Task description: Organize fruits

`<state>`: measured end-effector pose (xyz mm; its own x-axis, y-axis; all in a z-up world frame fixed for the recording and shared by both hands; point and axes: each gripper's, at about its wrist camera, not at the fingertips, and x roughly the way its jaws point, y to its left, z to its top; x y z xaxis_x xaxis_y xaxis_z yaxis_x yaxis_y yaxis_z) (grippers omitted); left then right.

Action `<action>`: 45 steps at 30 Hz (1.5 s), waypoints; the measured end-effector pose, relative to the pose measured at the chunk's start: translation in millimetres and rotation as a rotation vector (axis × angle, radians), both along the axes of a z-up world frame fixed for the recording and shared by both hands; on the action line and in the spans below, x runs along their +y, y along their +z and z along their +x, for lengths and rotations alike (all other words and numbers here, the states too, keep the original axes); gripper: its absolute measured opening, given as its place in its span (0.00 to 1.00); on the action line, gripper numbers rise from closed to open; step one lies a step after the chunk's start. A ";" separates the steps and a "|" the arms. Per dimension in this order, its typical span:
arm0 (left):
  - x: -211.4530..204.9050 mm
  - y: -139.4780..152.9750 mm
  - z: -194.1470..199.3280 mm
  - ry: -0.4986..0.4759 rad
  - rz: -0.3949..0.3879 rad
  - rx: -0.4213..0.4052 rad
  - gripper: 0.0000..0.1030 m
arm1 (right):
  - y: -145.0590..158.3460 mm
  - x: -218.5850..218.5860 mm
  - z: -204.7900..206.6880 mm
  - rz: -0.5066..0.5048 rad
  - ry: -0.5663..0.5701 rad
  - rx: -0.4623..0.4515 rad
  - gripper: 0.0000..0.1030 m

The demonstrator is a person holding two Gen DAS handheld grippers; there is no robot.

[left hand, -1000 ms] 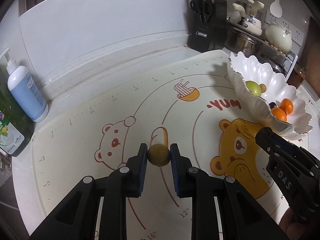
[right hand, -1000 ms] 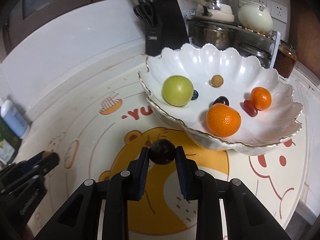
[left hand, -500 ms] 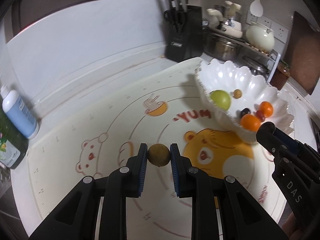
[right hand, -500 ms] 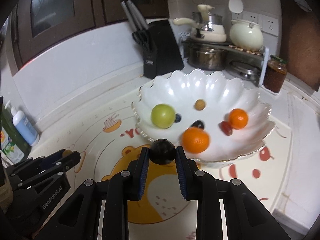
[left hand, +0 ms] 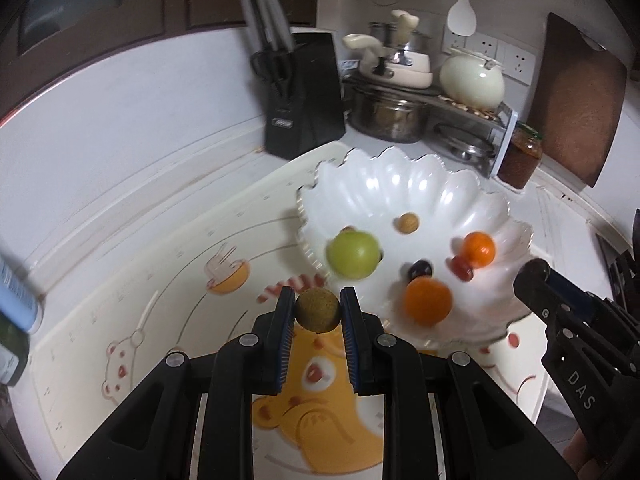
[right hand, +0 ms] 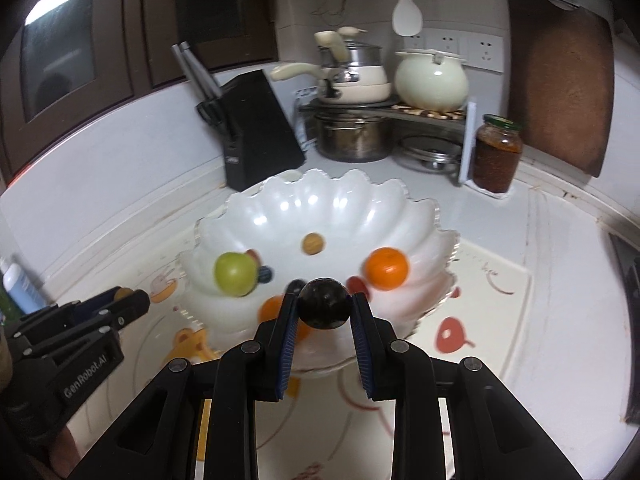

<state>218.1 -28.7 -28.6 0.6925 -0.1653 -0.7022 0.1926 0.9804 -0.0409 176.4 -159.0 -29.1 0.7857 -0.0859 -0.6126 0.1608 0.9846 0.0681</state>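
Observation:
My left gripper (left hand: 318,312) is shut on a small olive-brown round fruit (left hand: 318,309), held above the mat just left of the white scalloped bowl (left hand: 400,188). My right gripper (right hand: 324,310) is shut on a dark round fruit (right hand: 325,303), held above the near rim of the bowl (right hand: 320,200). The bowl holds a green fruit (right hand: 235,273), two oranges (right hand: 387,268), a small tan fruit (right hand: 313,243) and small dark and red fruits. The left gripper also shows in the right wrist view (right hand: 120,304), the right gripper in the left wrist view (left hand: 534,280).
A cartoon bear mat (left hand: 160,280) covers the counter. A black knife block (right hand: 258,128), steel pots (right hand: 352,136), a cream kettle (right hand: 432,80) and a jar (right hand: 496,152) stand behind the bowl. Soap bottles (left hand: 16,300) stand at far left. A wooden board (right hand: 560,76) leans at right.
Both grippers have risen and moved toward the bowl with their fruits. The right gripper now hangs over the bowl's near rim; the left has come up beside its left edge.

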 end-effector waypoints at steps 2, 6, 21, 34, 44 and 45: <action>-9.0 1.5 6.0 -0.016 -0.001 -0.006 0.23 | 0.6 -7.9 2.2 0.002 -0.007 0.002 0.27; -26.3 0.2 19.0 -0.045 -0.003 0.002 0.23 | -0.8 -20.1 10.5 0.004 -0.012 0.012 0.27; -47.1 -17.9 43.7 -0.045 0.036 0.038 0.44 | -18.7 -30.9 34.3 0.009 0.037 0.072 0.28; -37.1 -12.8 34.5 0.006 0.056 0.014 0.75 | -9.2 -34.3 24.8 -0.034 -0.025 0.027 0.71; -21.8 -2.4 14.0 0.043 0.064 -0.012 0.84 | 1.4 -27.6 7.0 -0.080 -0.063 0.006 0.83; -20.3 -1.1 11.3 0.045 0.063 -0.013 0.85 | 2.6 -27.1 4.4 -0.084 -0.067 0.004 0.83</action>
